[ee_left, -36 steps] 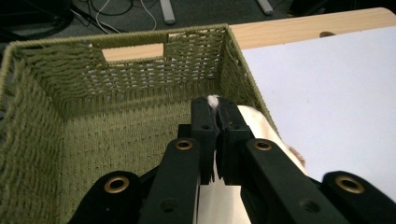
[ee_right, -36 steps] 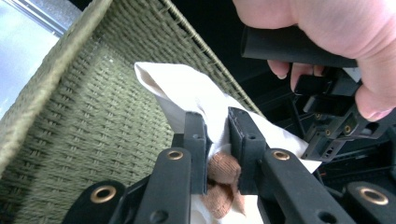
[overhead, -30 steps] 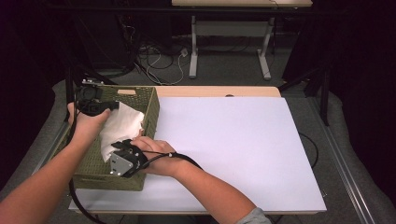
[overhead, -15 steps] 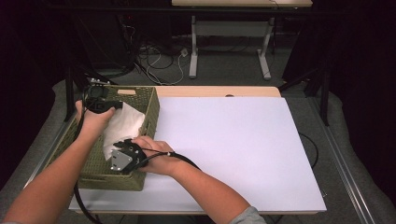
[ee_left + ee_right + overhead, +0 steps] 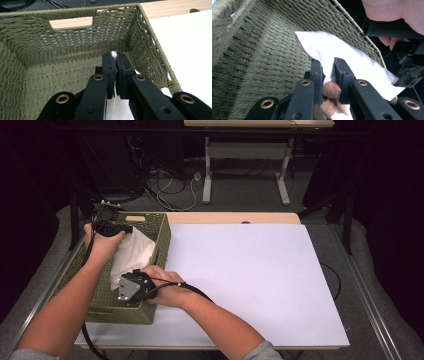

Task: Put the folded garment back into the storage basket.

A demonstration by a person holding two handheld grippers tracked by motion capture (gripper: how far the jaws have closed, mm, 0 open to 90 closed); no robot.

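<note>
1. While both grippers are working inside the woven basket [image 5: 159,236] at about 9 o'clock on the table [image 5: 260,285], I'm reading this as the grab-and-lift step on the white cloth [image 5: 131,254], so pulling laundry out.
2. Left gripper [image 5: 114,55] is clenched on a pinch of that cloth near the basket's far wall; a white tuft is poking out between the tips.
3. Right gripper [image 5: 327,65] is squeezing the same cloth lower down, with something orange-brown knitted [image 5: 331,93] caught between the jaws too. Can't tell what that is, maybe a sock.
4. Next move, I'm guessing: raising both hands together so the cloth clears the rim, then swinging toward 3 o'clock onto the white board.
5. Getting in the way: the tall basket walls, and both trailing cables hanging around the near corner. The basket is sitting right at the table's left edge, so dragging sideways is risking tipping it.
6. Desk legs and floor cables at 12 o'clock are well apart from all this.
</note>
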